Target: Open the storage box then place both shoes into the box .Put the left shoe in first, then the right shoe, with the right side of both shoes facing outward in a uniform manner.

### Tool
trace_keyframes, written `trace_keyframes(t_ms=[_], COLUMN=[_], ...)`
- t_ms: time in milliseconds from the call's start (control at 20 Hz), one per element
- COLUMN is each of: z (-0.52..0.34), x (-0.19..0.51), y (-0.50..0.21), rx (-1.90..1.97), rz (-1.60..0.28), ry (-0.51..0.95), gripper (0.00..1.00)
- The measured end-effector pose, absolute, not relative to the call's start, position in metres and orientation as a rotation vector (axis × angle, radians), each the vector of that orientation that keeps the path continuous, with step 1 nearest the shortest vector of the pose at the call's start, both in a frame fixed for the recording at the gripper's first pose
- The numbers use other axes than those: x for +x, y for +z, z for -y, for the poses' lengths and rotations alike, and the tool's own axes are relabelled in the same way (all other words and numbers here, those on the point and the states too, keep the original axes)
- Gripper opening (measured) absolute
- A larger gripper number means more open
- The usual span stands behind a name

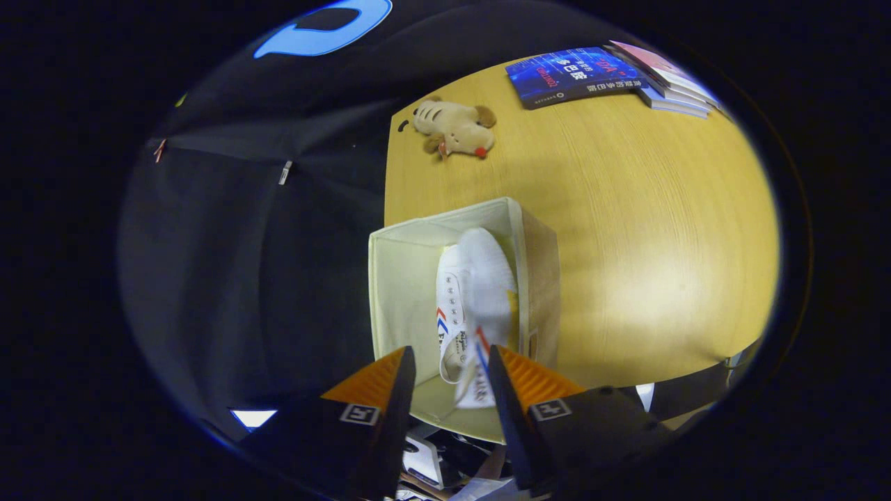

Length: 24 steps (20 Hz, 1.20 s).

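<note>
An open cream fabric storage box [379, 292] stands on the wooden table [640, 243], right at the table's edge. Two white shoes lie inside it, side by side and lengthwise. One shoe [451, 306] shows its lace eyelets and a red and blue stripe. The second shoe [491, 278] lies against the box wall on the table side and looks blurred, with its sole side towards me. My gripper [451, 365] hovers above the near end of the box. Its fingers are apart, the shoes' heel ends lie between them, and there is a gap beside one finger.
Beyond the box a tan plush toy [456, 129] lies near the table's corner. A blue book [574, 75] and a short stack of books [668, 83] sit at the far side. The black booth wall [264, 229] hangs beside the box.
</note>
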<state>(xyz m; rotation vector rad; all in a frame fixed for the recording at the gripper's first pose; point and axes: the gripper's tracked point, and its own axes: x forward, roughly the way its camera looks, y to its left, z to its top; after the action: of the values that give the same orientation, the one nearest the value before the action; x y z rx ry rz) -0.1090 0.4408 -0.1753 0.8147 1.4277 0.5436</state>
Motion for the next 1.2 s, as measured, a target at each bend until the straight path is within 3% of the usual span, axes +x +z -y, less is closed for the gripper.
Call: trace_keyframes(t_ms=[100, 450, 700, 1200], z=[-0.439, -0.428, -0.389, -0.153], x=[-0.113, -0.108, -0.065, 0.029], y=[-0.178, -0.163, -0.141, -0.106], rx=[0.796, 0.820, 0.813, 0.614], rz=[-1.430, -1.350, -1.096, -0.527], ry=[0.552, 0.586, 0.571, 0.150], gripper=[0.99, 0.99, 0.99, 0.98])
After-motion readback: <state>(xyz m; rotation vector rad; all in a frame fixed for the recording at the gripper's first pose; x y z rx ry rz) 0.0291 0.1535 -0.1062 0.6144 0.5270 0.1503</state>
